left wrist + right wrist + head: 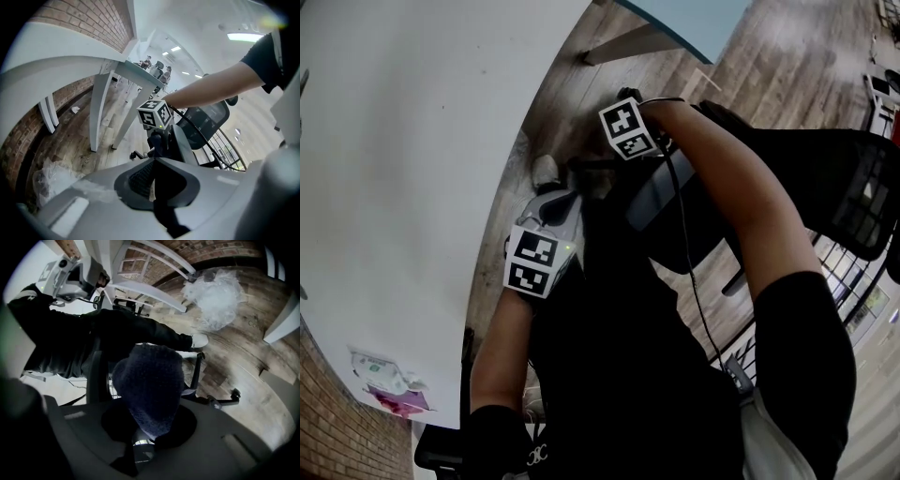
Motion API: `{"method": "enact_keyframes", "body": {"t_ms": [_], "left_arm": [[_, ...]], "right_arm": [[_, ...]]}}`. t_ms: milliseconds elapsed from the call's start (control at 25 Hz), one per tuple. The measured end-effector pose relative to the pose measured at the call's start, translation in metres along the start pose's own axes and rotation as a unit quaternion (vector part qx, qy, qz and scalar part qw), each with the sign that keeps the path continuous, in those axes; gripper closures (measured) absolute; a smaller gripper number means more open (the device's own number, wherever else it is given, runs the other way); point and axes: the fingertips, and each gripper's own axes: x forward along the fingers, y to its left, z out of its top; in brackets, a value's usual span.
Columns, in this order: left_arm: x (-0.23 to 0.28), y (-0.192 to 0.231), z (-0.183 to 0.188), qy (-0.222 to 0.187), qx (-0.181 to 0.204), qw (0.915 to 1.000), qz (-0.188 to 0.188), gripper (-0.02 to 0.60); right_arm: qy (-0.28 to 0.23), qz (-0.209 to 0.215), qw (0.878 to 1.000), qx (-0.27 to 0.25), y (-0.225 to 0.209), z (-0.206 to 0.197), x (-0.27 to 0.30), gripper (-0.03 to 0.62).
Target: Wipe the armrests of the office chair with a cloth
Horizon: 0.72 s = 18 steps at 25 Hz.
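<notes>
Plank floor (pixel 243 343), brick wall (pixel 201 251) beyond. Right gripper (pixel 149 430) jaws clamped on cloth (pixel 150 380), which bulges forward past tips. Judged soft, light, limp, grippy; pinch at gathered root suits. Cloth dark blue, nubby, bunched. Left gripper (pixel 151 180) jaws drawn together, nothing seen between. Grey armrest (pixel 182 140) ahead of left jaws; whether cloth touches it, cannot tell.

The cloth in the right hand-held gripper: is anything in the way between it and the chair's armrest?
Nothing visible does. The right hand-held gripper is shut on the dark cloth, and the left gripper view shows it right at the far end of the grey armrest, with nothing between them.
</notes>
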Motion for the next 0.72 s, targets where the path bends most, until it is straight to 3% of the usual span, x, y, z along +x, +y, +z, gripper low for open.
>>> {"method": "enact_keyframes", "body": {"t_ms": [160, 320, 440, 560, 720], "left_arm": [[0.002, -0.012, 0.009, 0.005, 0.003, 0.9997, -0.024, 0.574], [0.006, -0.018, 0.023, 0.013, 0.023, 0.9987, -0.044, 0.574], [0.006, -0.029, 0.036, 0.018, 0.043, 0.9974, -0.055, 0.574], [0.008, -0.039, 0.049, 0.025, 0.069, 0.9950, -0.068, 0.574], [0.014, -0.047, 0.071, 0.014, 0.098, 0.9929, -0.066, 0.574]], "right_arm": [[-0.008, -0.030, 0.998, 0.048, -0.004, -0.023, -0.019, 0.526], [0.037, -0.158, 0.983, 0.083, -0.037, -0.070, -0.044, 0.526], [-0.062, -0.235, 0.963, 0.118, -0.039, -0.074, -0.063, 0.526], [-0.196, -0.292, 0.925, 0.147, -0.024, -0.073, -0.089, 0.526], [-0.325, -0.388, 0.843, 0.181, 0.017, -0.083, -0.127, 0.526]]}}
